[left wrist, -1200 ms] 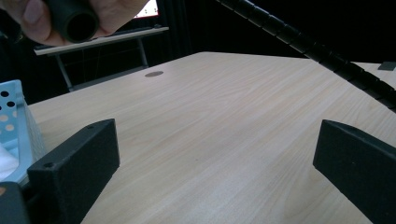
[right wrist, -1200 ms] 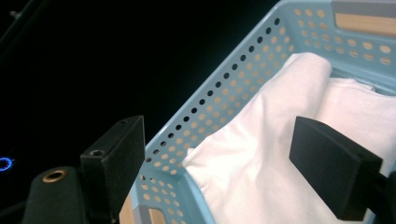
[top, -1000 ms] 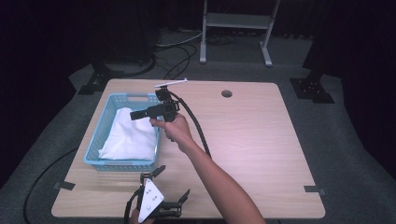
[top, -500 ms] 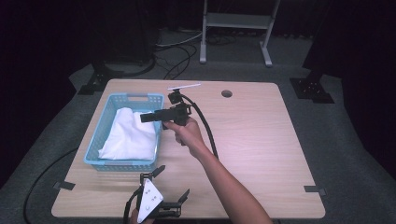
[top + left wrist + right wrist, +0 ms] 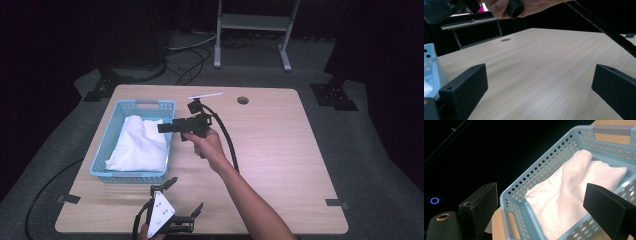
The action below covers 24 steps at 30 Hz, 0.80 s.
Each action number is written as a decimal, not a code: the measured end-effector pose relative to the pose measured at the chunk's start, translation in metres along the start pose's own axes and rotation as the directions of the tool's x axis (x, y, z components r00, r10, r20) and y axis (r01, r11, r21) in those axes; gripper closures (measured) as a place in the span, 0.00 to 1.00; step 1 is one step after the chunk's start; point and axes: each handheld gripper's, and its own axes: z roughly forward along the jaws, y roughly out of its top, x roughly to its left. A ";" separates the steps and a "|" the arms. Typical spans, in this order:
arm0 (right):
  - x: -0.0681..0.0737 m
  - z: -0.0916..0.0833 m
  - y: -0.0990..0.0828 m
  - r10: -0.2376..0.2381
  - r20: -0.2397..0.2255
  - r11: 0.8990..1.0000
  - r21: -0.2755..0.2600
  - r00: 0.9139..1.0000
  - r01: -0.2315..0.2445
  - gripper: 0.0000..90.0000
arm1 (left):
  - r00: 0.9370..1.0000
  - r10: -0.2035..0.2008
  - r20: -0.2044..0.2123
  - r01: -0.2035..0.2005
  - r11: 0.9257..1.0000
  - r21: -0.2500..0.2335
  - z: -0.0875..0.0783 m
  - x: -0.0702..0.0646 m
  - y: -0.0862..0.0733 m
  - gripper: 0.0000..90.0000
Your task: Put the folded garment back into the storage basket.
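A light blue perforated basket [image 5: 116, 158] stands on the left half of the wooden table [image 5: 280, 150], with a folded white cloth [image 5: 140, 145] lying in it. A hand holds my right gripper [image 5: 165, 127] just above the basket's right rim, jaws pointing left. In the right gripper view the right gripper [image 5: 541, 192] is open, and past its jaws lie the basket [image 5: 534, 182] and the cloth [image 5: 571, 187]. My left gripper [image 5: 186, 194] sits at the table's near edge, in front of the basket. It is open, and the left gripper [image 5: 541, 75] has only bare table between its jaws.
A thin white strip [image 5: 205, 95] lies near the table's far edge beside a round cable hole [image 5: 243, 100]. Black tape marks [image 5: 335, 202] sit at the near corners. The right gripper's cable [image 5: 229, 142] loops over the table's middle. A metal stand [image 5: 252, 22] rises behind the table.
My right gripper has drawn back to the right, from over the cloth to the basket's right rim. The left gripper has stayed where it was.
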 end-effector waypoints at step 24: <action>-0.015 -0.047 -0.023 -0.010 0.096 0.999 -0.031 0.995 0.013 0.06 | 1.000 0.000 -0.003 0.000 1.000 0.005 0.000 -0.001 0.000 0.00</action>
